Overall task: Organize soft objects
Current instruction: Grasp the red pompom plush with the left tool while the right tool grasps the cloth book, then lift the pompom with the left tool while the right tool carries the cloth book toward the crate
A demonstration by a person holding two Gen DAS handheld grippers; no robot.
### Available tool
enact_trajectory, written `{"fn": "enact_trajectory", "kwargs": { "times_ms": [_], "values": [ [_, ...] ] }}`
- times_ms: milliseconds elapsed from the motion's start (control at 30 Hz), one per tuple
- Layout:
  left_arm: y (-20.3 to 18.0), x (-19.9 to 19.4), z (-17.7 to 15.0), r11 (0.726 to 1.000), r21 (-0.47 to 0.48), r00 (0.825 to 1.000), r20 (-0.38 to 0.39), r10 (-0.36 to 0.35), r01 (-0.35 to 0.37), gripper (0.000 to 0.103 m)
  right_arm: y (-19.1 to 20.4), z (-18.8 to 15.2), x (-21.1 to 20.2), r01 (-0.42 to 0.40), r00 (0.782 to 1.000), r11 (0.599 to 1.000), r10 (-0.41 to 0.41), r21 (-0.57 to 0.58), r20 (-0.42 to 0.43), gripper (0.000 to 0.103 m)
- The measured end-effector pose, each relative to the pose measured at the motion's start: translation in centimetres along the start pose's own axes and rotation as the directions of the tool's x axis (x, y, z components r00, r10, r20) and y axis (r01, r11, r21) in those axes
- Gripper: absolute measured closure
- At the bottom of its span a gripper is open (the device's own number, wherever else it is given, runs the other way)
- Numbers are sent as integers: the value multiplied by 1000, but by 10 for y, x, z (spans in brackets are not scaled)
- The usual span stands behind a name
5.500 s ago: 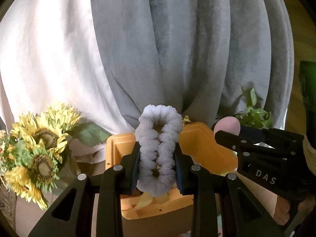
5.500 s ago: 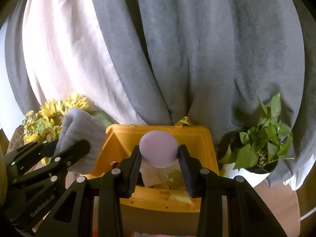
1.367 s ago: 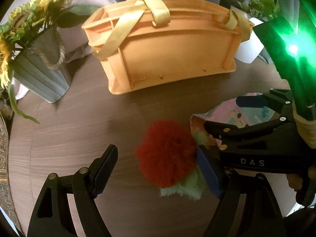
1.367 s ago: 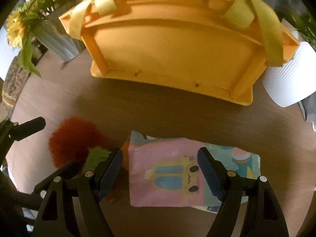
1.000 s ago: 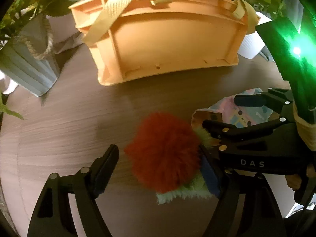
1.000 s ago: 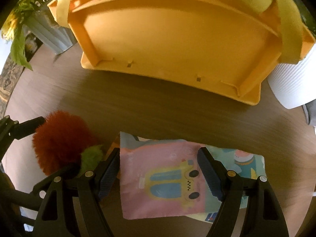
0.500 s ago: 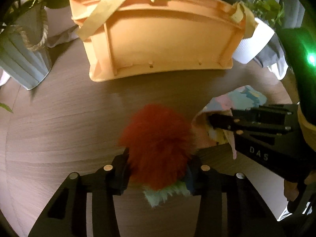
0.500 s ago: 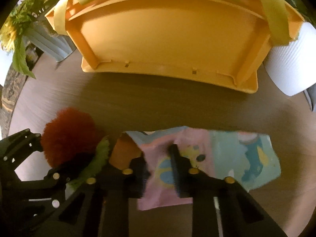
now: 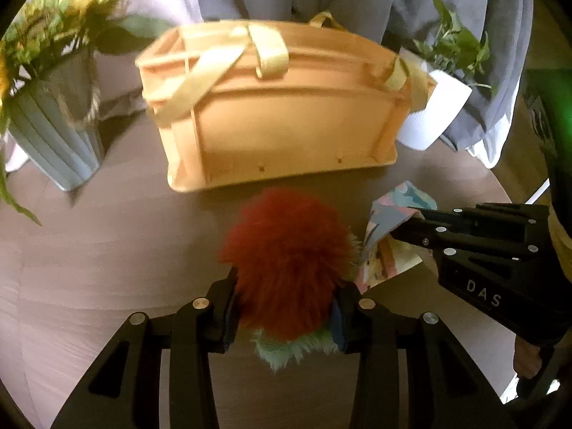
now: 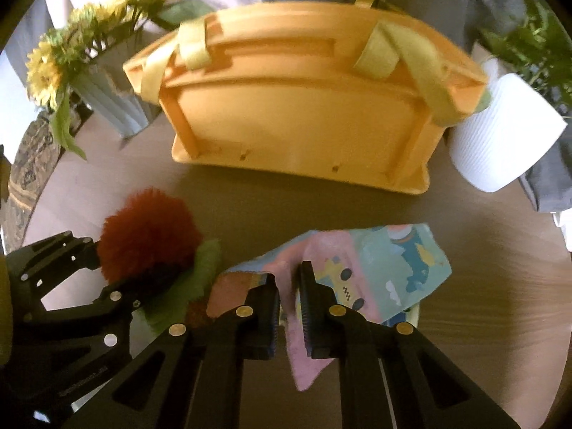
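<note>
Both closed since last frame: left gripper (image 9: 284,318) clamps red pompom (image 9: 286,254), right gripper (image 10: 287,307) pinches patterned cloth (image 10: 375,268), lifted off table (image 9: 89,250). Orange basket (image 10: 304,118) ahead; drop-in pending.

— Left gripper (image 9: 286,307): jaws just closing, pads pressed into both sides of the red pompom (image 9: 289,257), angled steeply down.

— Right gripper (image 10: 289,304): nearly shut, pinching the printed cloth (image 10: 375,268), angled steeply down too.
</note>
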State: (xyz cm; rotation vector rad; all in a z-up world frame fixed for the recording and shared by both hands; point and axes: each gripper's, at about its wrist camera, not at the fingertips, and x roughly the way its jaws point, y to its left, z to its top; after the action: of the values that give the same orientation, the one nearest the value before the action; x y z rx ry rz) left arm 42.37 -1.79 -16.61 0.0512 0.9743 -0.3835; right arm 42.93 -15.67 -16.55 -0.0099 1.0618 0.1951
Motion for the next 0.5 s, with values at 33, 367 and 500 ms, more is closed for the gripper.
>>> {"fn": "enact_trajectory", "kwargs": {
  "times_ms": [33,367,500],
  "values": [
    [-1,-2,2,1000,3,1000,7,-1,1,63,0,2,-2,0,1000,1000,0,5,8,91],
    [-7,-30,25,1000,15,995,105,-1,-1,63,-13,10,-43,-20,994,999,15,46,104,91],
    [-9,-35,33,1000,21,991,131,-2,0,63,-14,16,-55,-19,989,998,11,55,148,91]
  ]
}}
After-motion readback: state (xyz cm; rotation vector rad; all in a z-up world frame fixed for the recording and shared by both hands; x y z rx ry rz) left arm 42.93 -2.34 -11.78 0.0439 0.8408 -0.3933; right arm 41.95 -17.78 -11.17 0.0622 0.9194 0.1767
